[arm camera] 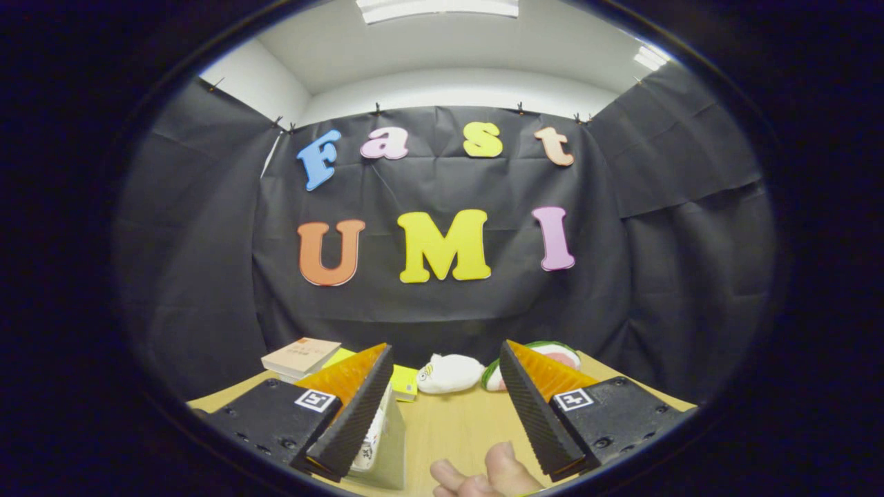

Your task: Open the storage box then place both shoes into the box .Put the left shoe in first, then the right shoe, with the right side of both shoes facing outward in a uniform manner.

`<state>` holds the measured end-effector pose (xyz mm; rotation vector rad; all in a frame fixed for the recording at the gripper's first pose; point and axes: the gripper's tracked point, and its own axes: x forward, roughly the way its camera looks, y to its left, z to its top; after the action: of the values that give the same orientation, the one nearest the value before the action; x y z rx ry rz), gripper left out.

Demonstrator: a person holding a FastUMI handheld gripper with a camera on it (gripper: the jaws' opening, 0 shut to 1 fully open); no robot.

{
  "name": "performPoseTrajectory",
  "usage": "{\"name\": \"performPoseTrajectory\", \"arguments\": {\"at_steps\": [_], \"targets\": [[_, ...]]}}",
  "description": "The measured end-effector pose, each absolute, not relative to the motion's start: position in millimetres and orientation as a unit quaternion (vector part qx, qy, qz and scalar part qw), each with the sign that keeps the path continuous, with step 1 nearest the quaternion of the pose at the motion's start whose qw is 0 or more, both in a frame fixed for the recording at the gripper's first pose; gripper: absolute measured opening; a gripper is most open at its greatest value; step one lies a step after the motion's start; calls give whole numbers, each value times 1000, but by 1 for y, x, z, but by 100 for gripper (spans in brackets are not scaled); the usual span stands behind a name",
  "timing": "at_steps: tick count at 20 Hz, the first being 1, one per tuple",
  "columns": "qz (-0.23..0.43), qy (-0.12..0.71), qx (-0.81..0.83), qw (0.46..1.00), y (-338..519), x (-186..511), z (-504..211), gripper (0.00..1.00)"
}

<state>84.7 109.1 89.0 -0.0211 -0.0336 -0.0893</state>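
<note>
Two gripper (pixel 445 407) fingers stand wide apart above a light wooden table (pixel 449 431), with nothing pressed between them; the jaws are open and bare tabletop fills the gap. Beside the left finger, partly hidden behind it, stands a pale translucent object (pixel 387 442) bearing a small printed label; whether this is part of the storage box cannot be told. Near the lower gap between the fingers, close to the right finger, a person's hand (pixel 483 476) rests at the table's near edge, its fingertips showing. Beyond the fingers, at the far side of the table, lie several items. A tan book (pixel 300 357) sits far left, on top of something pale, and a yellow flat item (pixel 404 382) lies just right of it, partly covered by the left finger. A white soft toy (pixel 450 373) lies at centre, far from the fingers. Just right of it, a white-and-green soft item (pixel 559 353) with a pinkish patch shows behind the right finger's tip. Black cloth forms the booth wall behind the table.
</note>
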Motion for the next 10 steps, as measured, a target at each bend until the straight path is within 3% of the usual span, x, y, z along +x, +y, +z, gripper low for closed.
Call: {"name": "performPoseTrajectory", "arguments": {"at_steps": [10], "targets": [[-63,2,-1,998,71,87,85,100]]}}
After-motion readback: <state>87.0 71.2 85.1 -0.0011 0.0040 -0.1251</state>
